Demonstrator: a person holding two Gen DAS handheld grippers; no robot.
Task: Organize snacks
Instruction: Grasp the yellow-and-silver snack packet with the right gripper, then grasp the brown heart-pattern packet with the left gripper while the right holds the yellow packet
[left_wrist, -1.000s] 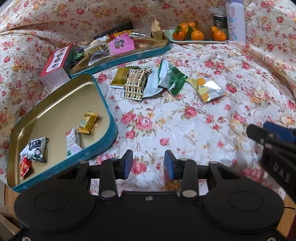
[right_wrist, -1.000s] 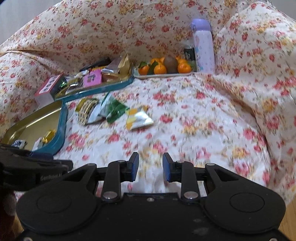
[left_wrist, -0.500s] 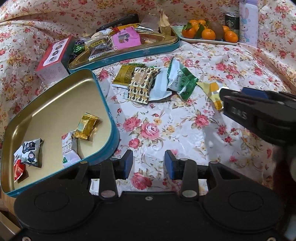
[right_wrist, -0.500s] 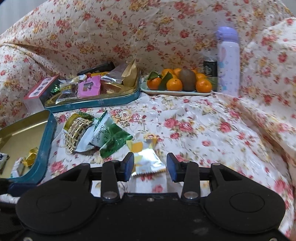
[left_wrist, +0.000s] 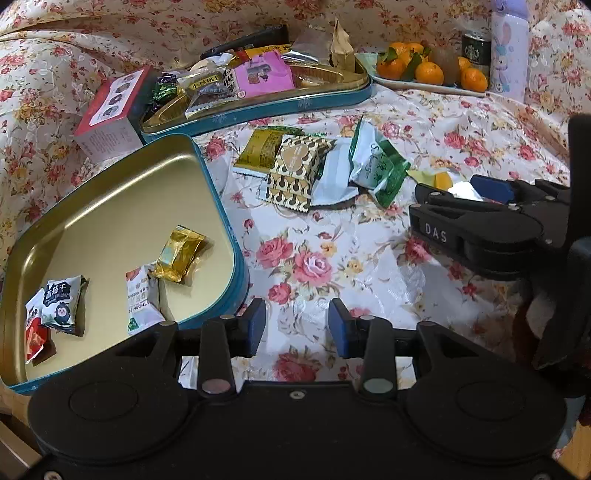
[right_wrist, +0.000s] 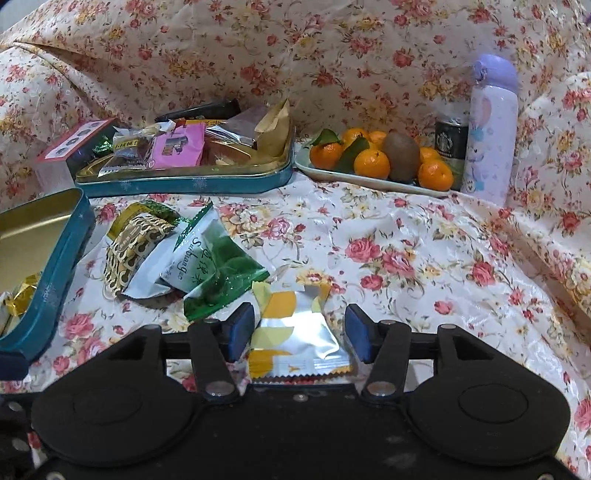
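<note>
While a second ago over bare cloth, now straddles the yellow-silver packet, right gripper jaws opening, ungrasped; left gripper open, empty.

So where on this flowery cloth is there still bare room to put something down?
The widest bare stretch of cloth lies right of the silver-and-yellow packet, below the fruit plate. The near tin is mostly bare too, holding just a few sweets. It is crowded in the far tin and around the packet pile beside it.
</note>
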